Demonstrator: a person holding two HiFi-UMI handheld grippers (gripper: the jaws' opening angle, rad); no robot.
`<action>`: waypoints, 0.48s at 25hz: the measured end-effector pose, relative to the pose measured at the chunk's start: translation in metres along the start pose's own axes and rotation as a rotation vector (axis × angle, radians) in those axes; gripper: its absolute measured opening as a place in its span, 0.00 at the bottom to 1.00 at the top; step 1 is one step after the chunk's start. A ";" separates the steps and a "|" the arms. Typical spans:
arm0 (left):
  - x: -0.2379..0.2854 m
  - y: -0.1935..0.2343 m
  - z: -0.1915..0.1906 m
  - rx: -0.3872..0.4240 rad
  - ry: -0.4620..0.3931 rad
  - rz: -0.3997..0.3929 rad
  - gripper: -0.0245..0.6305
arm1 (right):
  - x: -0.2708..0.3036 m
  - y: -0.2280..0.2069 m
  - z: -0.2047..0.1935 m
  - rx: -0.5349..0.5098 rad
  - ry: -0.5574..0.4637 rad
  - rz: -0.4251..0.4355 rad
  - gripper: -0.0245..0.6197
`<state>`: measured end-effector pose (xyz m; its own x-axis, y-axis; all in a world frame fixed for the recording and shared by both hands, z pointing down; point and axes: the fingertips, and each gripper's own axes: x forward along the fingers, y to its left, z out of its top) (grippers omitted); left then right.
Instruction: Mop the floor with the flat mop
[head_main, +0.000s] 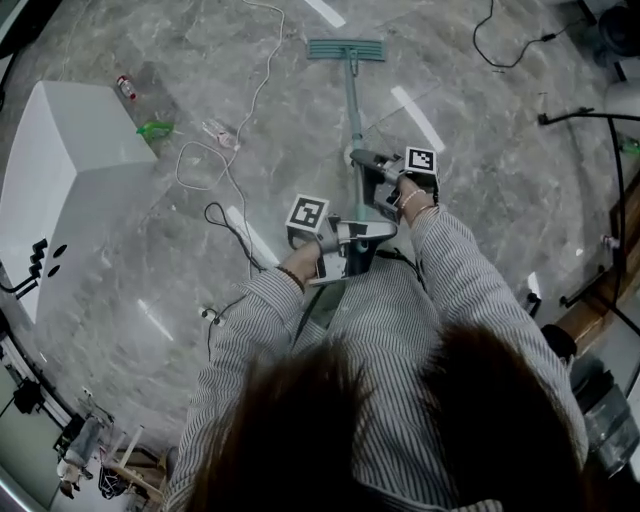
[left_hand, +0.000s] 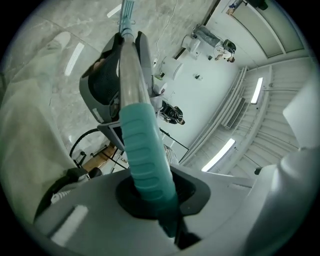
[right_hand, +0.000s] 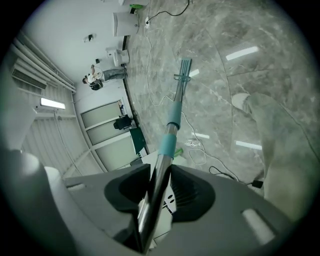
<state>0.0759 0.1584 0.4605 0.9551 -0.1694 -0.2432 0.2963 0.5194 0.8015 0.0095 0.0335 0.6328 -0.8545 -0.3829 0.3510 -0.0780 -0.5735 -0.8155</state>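
With the left tool (head_main: 362, 233) clamped on the ribbed grip (left_hand: 145, 155) of the teal flat mop (head_main: 353, 105) and the right tool (head_main: 366, 160) pinching its steel pole (right_hand: 157, 182), keep the head (head_main: 345, 49), which rests on the grey marble floor (head_main: 480, 130) ahead, pressed flat.

Both striped-sleeved arms (head_main: 468, 278) reach forward. The left tool (head_main: 352, 236), near the body, and the right tool (head_main: 366, 160), just ahead, each clamp the teal-and-silver mop handle (head_main: 353, 110).

Lab-like studio hall: grey marble floor (head_main: 480, 150), loose cables (head_main: 262, 90), white cabinet (head_main: 70, 160), equipment stands (head_main: 585, 115).
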 end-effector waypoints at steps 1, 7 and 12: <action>-0.007 0.006 -0.015 -0.003 0.002 -0.012 0.07 | -0.003 -0.009 -0.016 0.003 -0.001 -0.001 0.24; -0.034 0.031 -0.104 -0.030 0.044 -0.070 0.06 | -0.031 -0.050 -0.101 0.029 0.008 -0.003 0.23; -0.031 0.029 -0.154 -0.057 0.112 -0.106 0.06 | -0.056 -0.061 -0.141 0.059 0.014 0.001 0.24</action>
<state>0.0562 0.3079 0.4074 0.9124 -0.1331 -0.3871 0.3927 0.5511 0.7363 -0.0102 0.1919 0.5980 -0.8617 -0.3734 0.3436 -0.0471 -0.6154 -0.7868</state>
